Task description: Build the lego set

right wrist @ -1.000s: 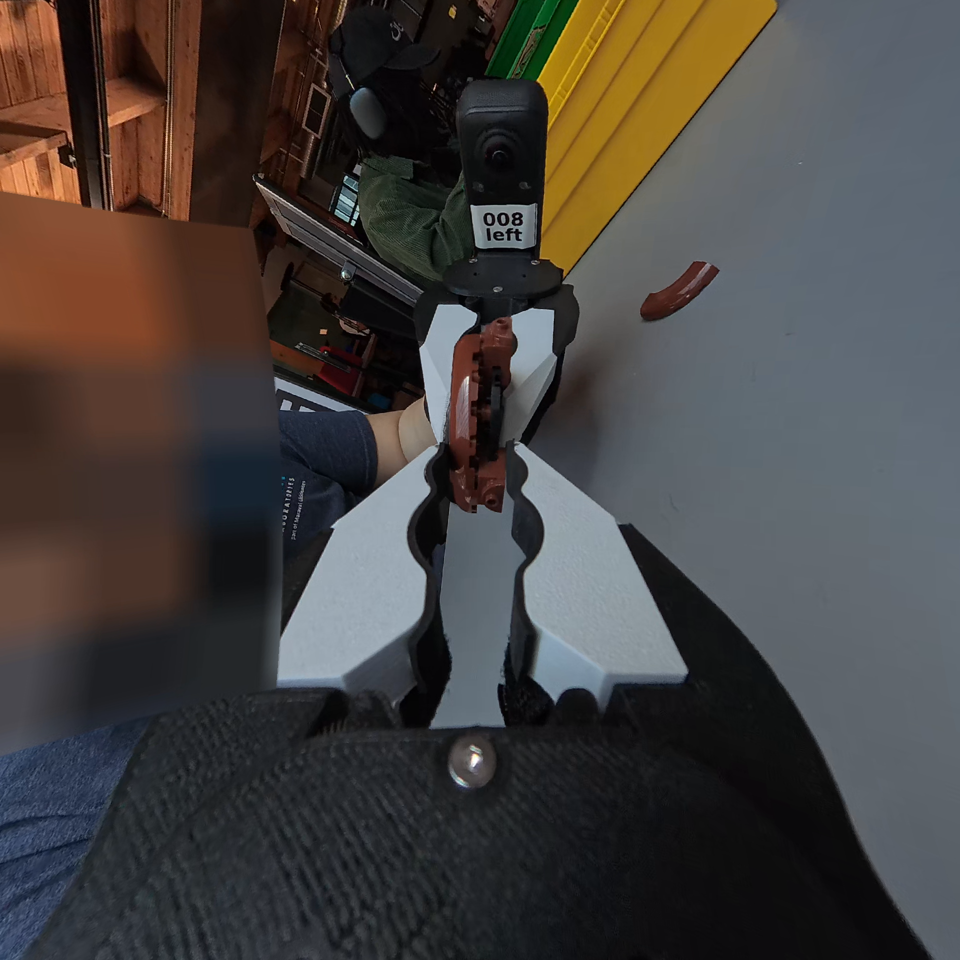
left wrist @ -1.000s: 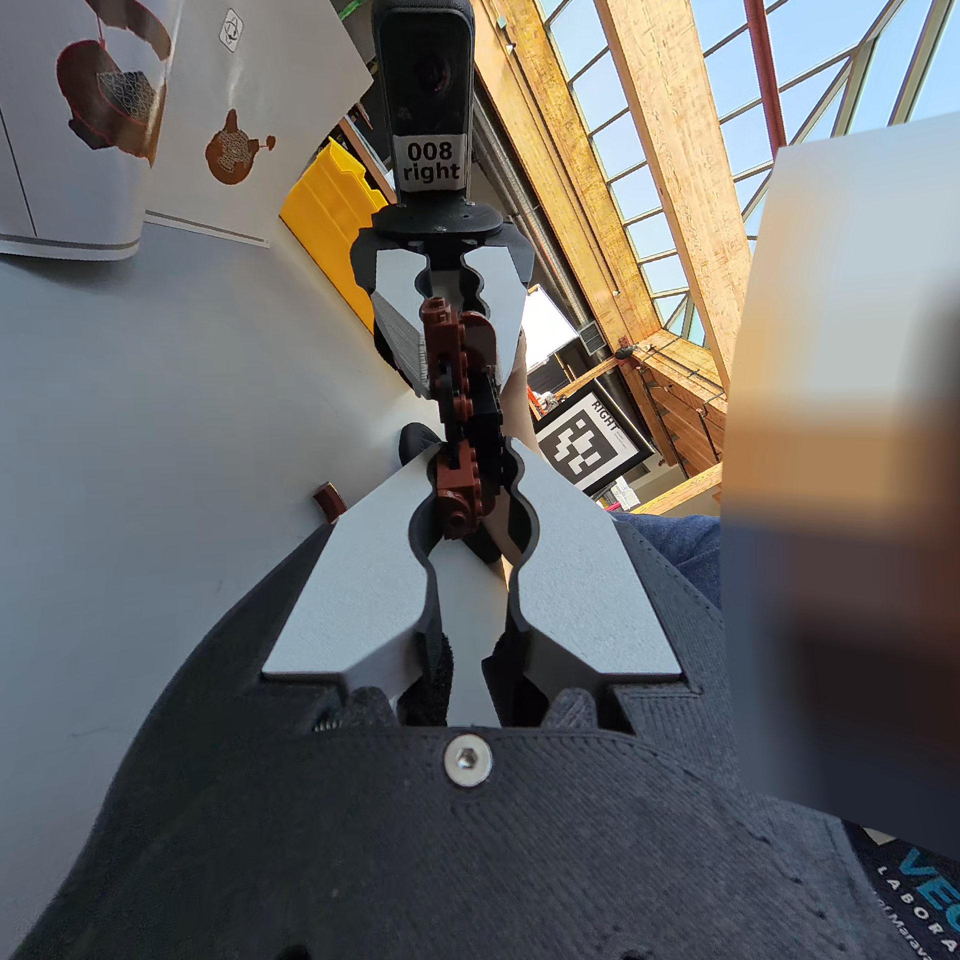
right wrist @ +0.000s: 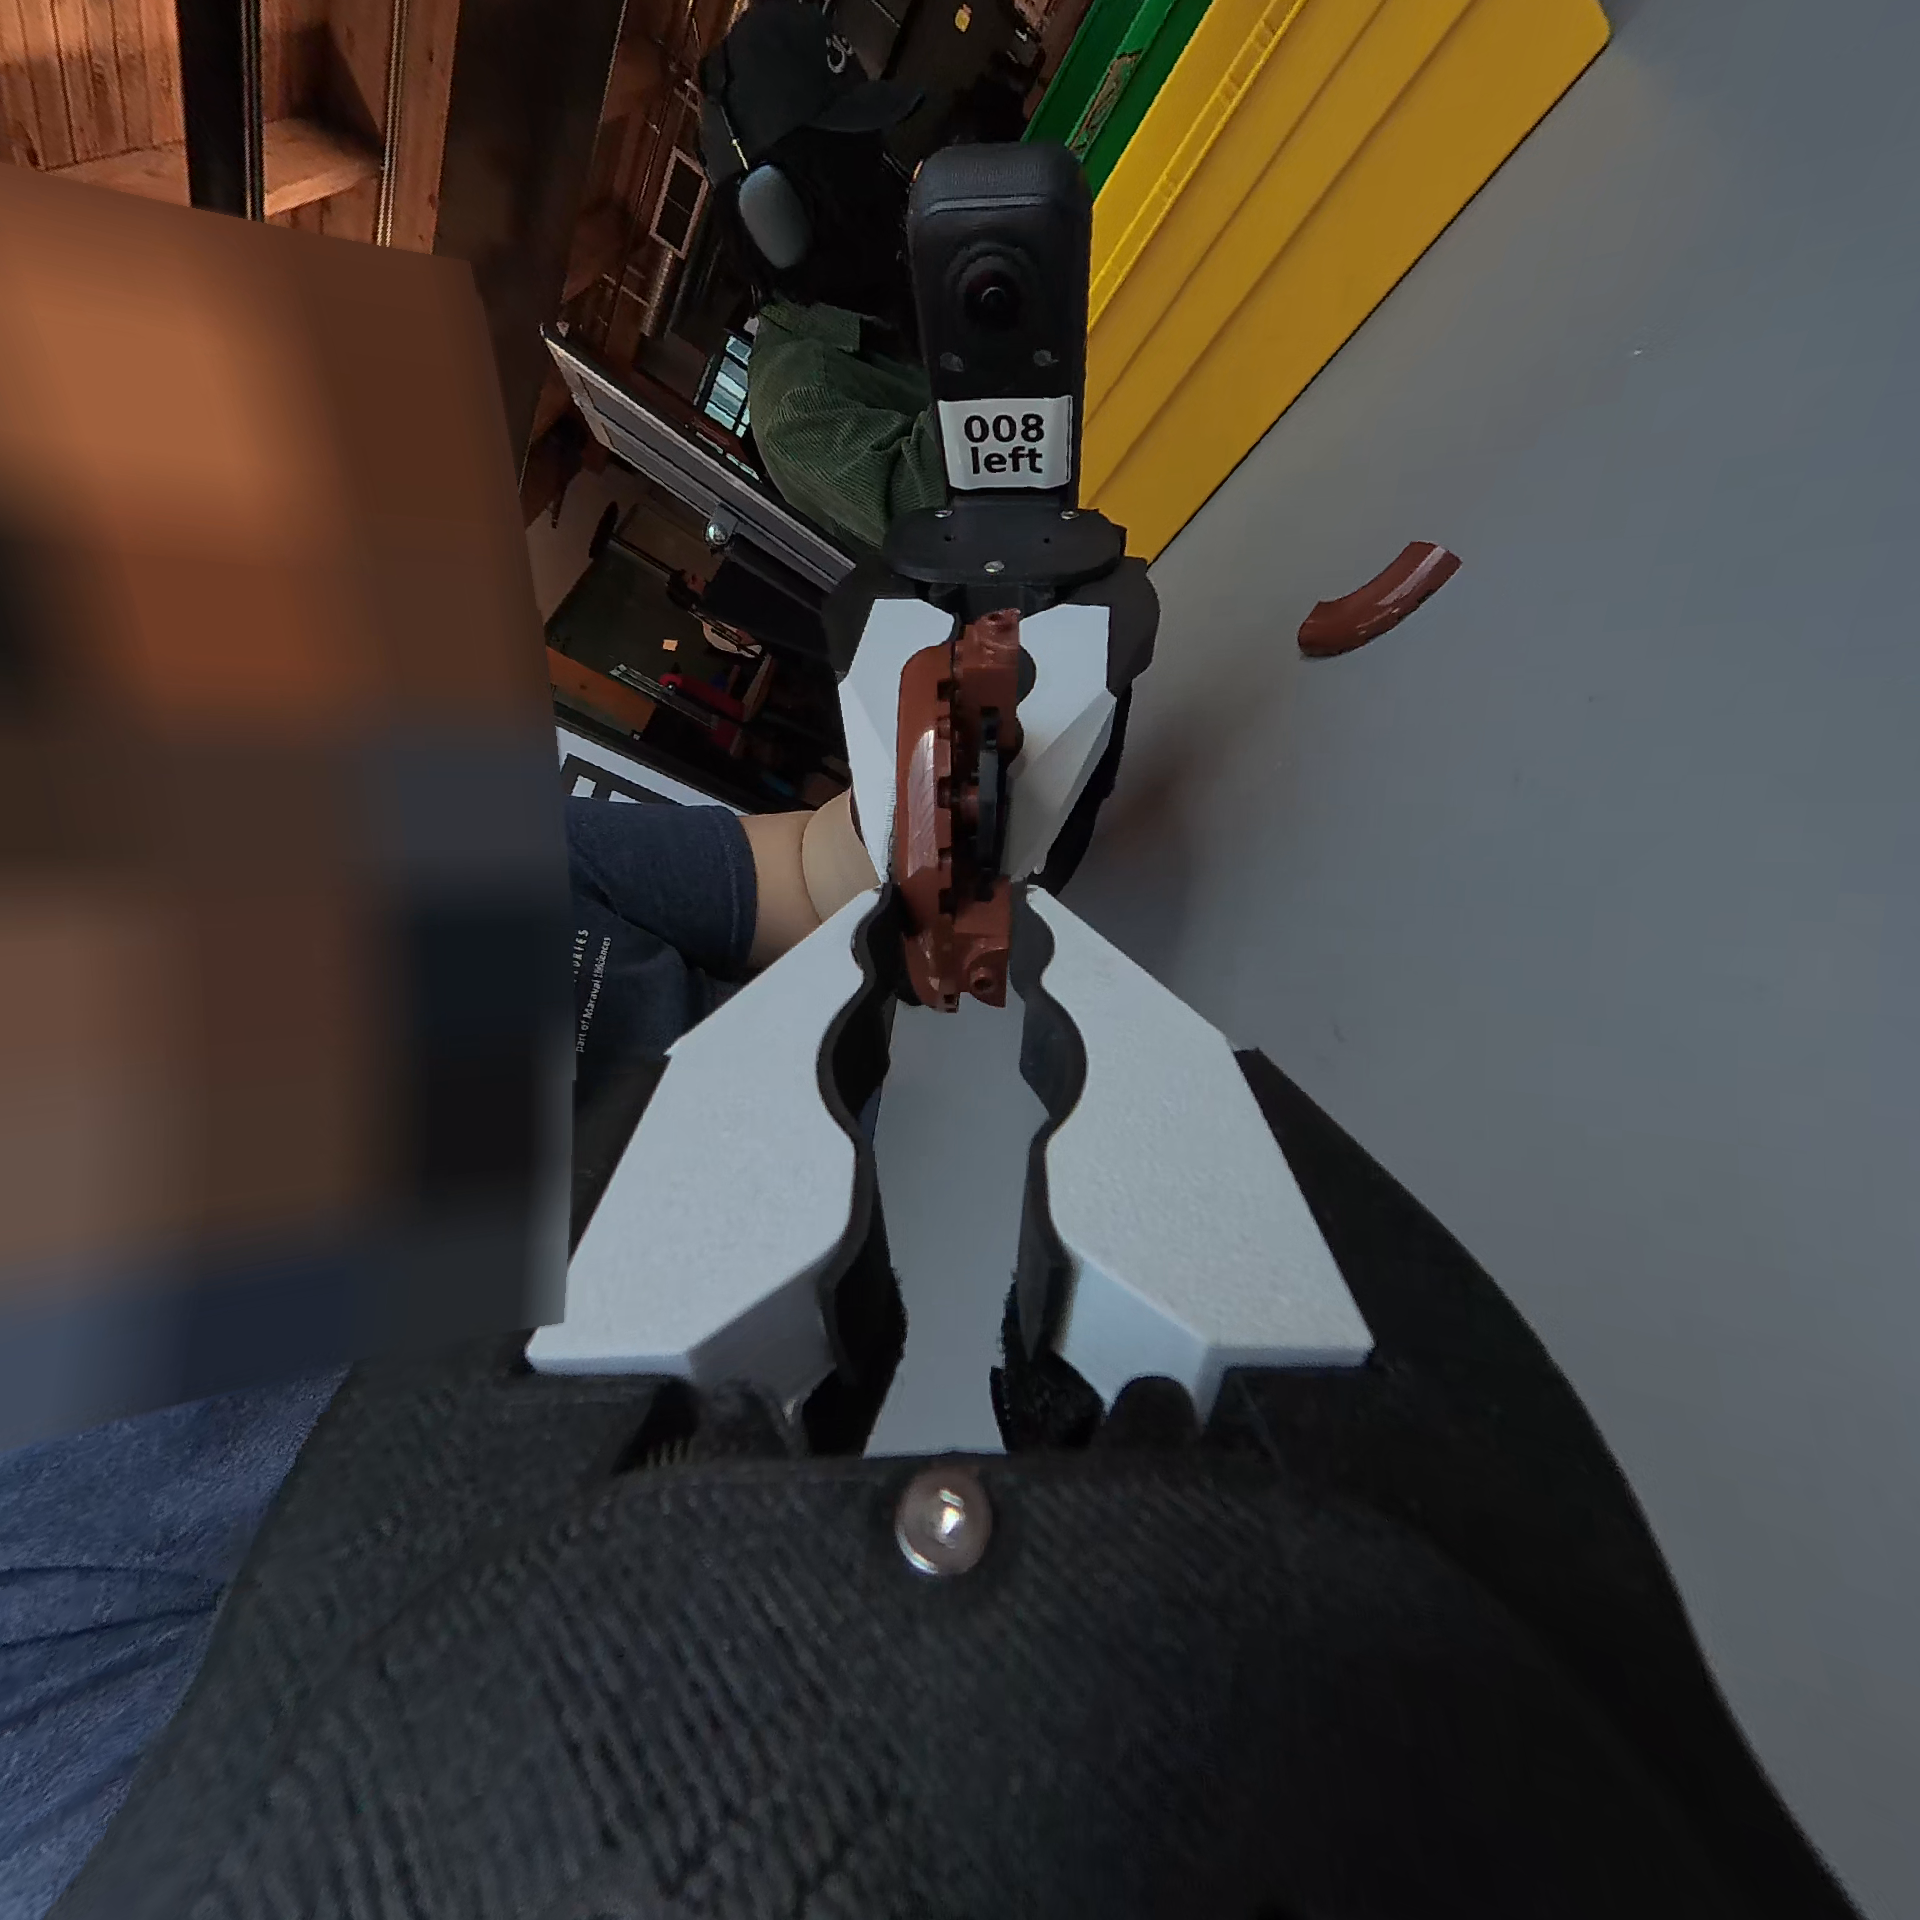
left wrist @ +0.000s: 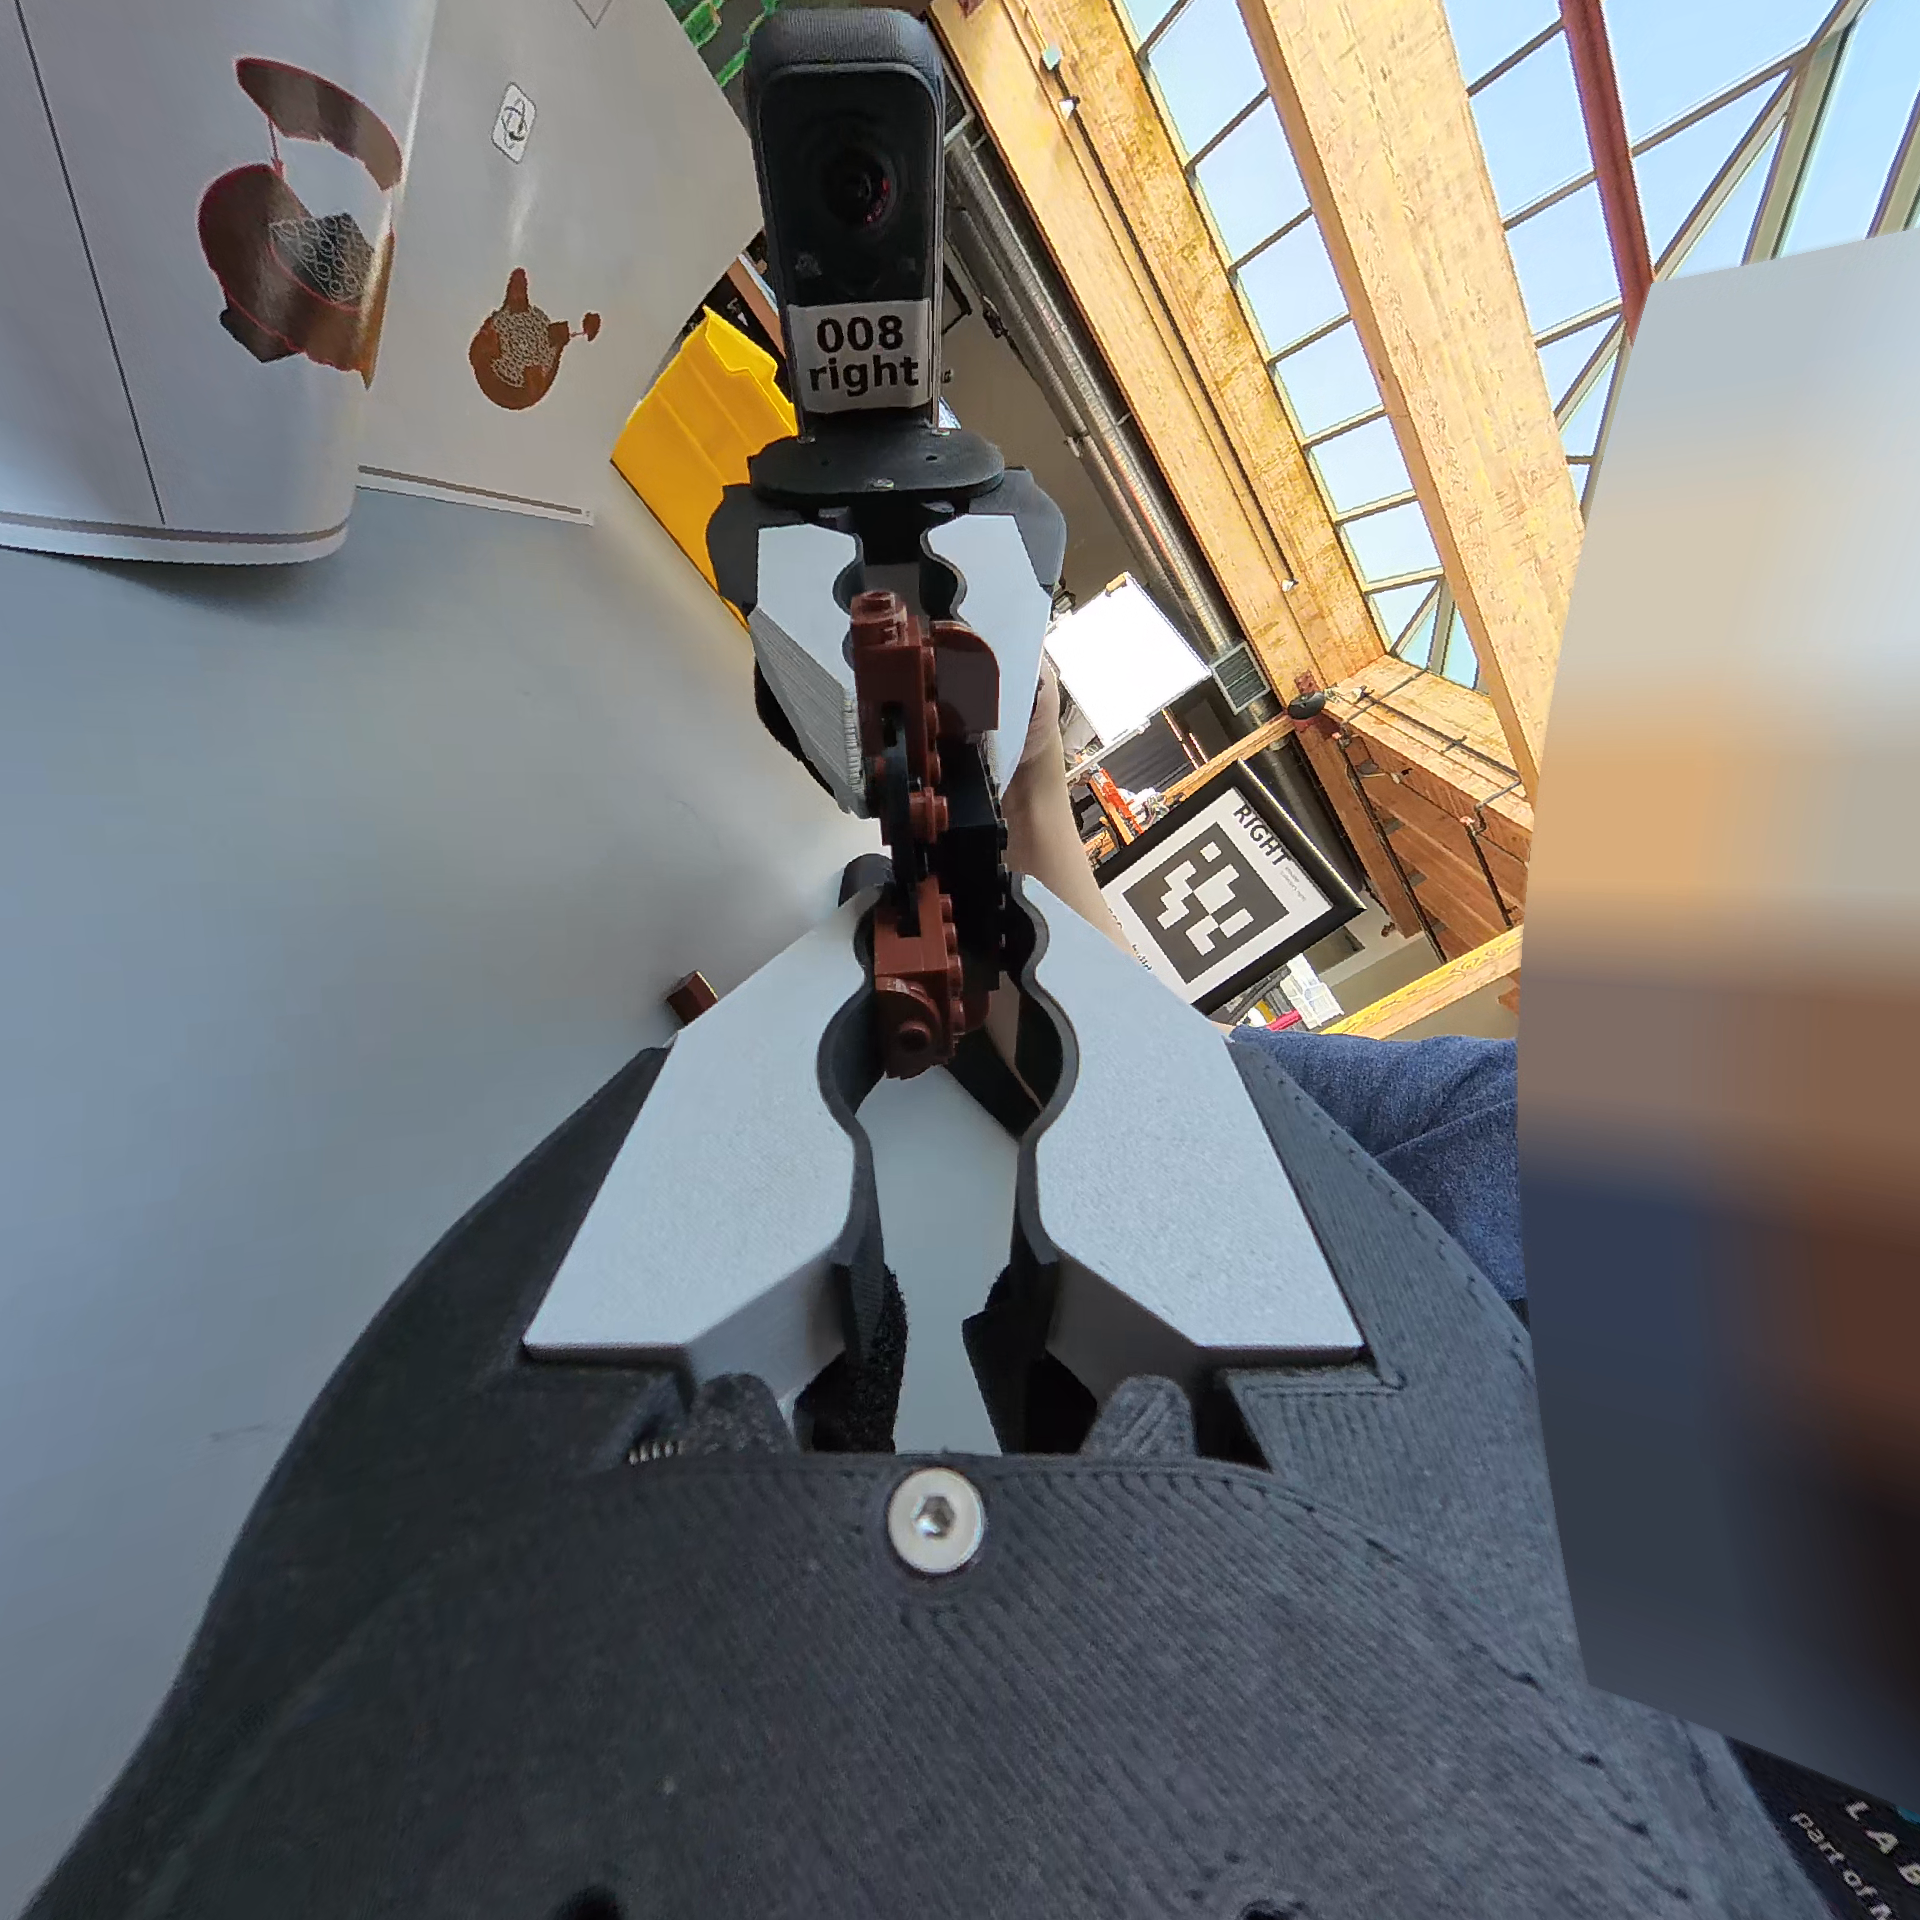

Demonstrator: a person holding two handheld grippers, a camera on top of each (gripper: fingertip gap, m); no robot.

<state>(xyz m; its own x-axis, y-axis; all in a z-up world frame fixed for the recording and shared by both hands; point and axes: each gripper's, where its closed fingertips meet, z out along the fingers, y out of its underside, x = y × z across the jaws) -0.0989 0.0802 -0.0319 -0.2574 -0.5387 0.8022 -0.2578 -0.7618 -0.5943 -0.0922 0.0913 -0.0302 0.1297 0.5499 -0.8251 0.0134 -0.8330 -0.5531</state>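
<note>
From my left wrist camera, my left gripper (left wrist: pixel 940 971) is clenched on the near end of the lego assembly (left wrist: pixel 930 831), a narrow stack of reddish-brown and black bricks held up off the grey table (left wrist: pixel 364 883). Facing me, my right gripper (left wrist: pixel 920 717) clamps the far end of the same assembly, so the build bridges the two sets of white fingers tip to tip. On the table to the left, an open instruction booklet (left wrist: pixel 260 281) shows brown build drawings, and a yellow bin (left wrist: pixel 696 416) sits beyond it. A small brown brick (left wrist: pixel 690 1000) lies on the table just beside my left finger. A sleeve (left wrist: pixel 1392 1101) of blue cloth shows on the right, with wooden roof beams and skylights above. From my right wrist camera, my right gripper (right wrist: pixel 951 961) is closed on the lower end of the lego assembly (right wrist: pixel 951 821), gripping it between the fingertips, and my left gripper (right wrist: pixel 966 727) opposite grasps the upper end, its camera pointing back at me. The assembly stands edge-on here, its smooth brown curved side to the left and black plates to the right. A curved brown piece (right wrist: pixel 1377 613) lies alone on the table (right wrist: pixel 1507 935), well apart from the grippers, near the yellow bin (right wrist: pixel 1299 229). A person's forearm (right wrist: pixel 810 862) in a dark blue sleeve reaches in behind the left gripper.
</note>
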